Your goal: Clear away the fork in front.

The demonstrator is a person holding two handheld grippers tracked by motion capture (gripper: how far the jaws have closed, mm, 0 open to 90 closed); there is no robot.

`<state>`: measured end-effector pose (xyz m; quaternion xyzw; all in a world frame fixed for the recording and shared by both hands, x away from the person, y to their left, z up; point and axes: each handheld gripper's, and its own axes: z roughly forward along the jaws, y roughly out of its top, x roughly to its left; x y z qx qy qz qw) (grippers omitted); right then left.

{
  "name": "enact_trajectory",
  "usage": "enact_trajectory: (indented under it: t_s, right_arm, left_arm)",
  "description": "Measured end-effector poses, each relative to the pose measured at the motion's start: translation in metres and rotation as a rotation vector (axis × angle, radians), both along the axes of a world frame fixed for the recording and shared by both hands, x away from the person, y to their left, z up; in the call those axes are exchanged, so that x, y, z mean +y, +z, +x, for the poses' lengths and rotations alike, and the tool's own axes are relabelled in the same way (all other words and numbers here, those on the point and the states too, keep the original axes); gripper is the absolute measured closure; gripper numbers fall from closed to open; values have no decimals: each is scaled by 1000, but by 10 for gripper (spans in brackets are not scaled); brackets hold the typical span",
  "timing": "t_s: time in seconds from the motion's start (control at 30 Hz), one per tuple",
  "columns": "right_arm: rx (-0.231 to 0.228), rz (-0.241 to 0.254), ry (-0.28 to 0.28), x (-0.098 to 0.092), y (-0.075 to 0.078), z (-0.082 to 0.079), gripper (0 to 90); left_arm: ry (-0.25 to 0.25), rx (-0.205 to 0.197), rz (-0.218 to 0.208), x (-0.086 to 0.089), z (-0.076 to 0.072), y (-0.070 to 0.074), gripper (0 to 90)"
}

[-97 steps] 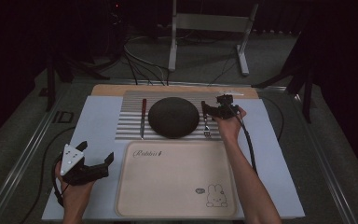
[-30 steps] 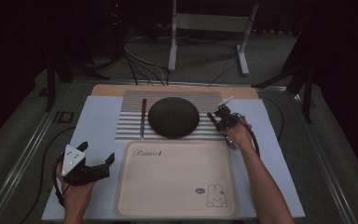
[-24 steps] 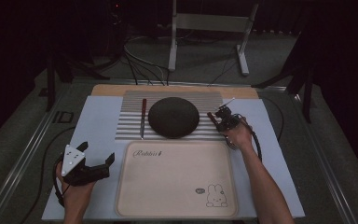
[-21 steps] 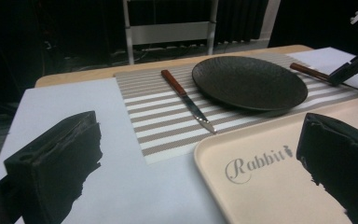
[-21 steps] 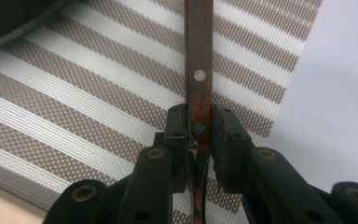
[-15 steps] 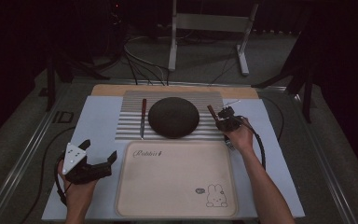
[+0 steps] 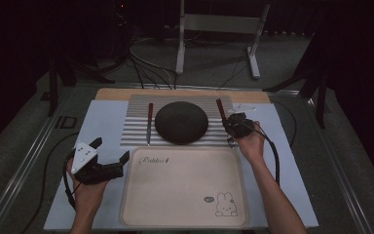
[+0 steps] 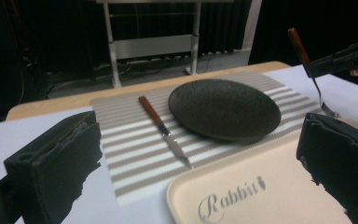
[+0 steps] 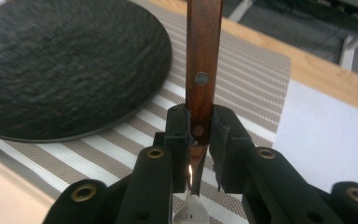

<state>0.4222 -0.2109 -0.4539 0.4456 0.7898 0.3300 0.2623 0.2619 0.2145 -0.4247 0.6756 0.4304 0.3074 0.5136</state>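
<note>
Two grippers work over a table [image 7: 292,195] covered by a pale blue sheet, with a wooden strip showing along its far edge and a dark room behind, where a white metal stand [image 7: 214,29] and loose cables [image 7: 146,68] sit on the grey floor. From the high view, a striped placemat [image 7: 136,131] lies at the far middle of the table, carrying a dark round plate [image 7: 181,122] and, just left of it, a knife [image 7: 149,122] with a reddish handle; a beige tray [image 7: 185,195] printed with "Rabbit" and a small rabbit sits at the near edge. The left gripper [image 7: 109,153] hovers at the tray's left side, jaws spread wide and empty. The right gripper [image 7: 226,127] stands at the placemat's right edge, clamped on a fork [image 7: 220,109] whose wooden handle tilts up and away. In the left gripper view, the knife [image 8: 163,130] lies beside the plate [image 8: 223,108], and the fork [image 8: 307,70] hangs tines-down near the placemat's corner. In the right gripper view, both jaws pinch the fork [image 9: 203,65] at its lower rivet, tines pointing down above the placemat [image 9: 256,70].
</note>
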Motion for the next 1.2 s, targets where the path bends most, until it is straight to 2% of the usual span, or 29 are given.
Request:
enact_trajectory:
  t_s: [0.03,0.17,0.4,0.7,1.2]
  right_arm:
    - [-27,13,14,1,3,-4,778]
    - [-67,29,37,2,8,-11,778]
    - [-99,48,58,4,13,-18,778]
    - [-126,64,82,8,17,-24,778]
    - [-140,85,112,13,24,-32,778]
  left_arm:
    - [-3,-3,-4,-2,2,1,0]
    - [-18,-13,-10,-11,10,6,0]
    - [-47,-20,-13,-24,23,11,0]
    - [-79,-23,-20,-40,36,14,0]
    - [-117,-22,-19,-61,51,17,0]
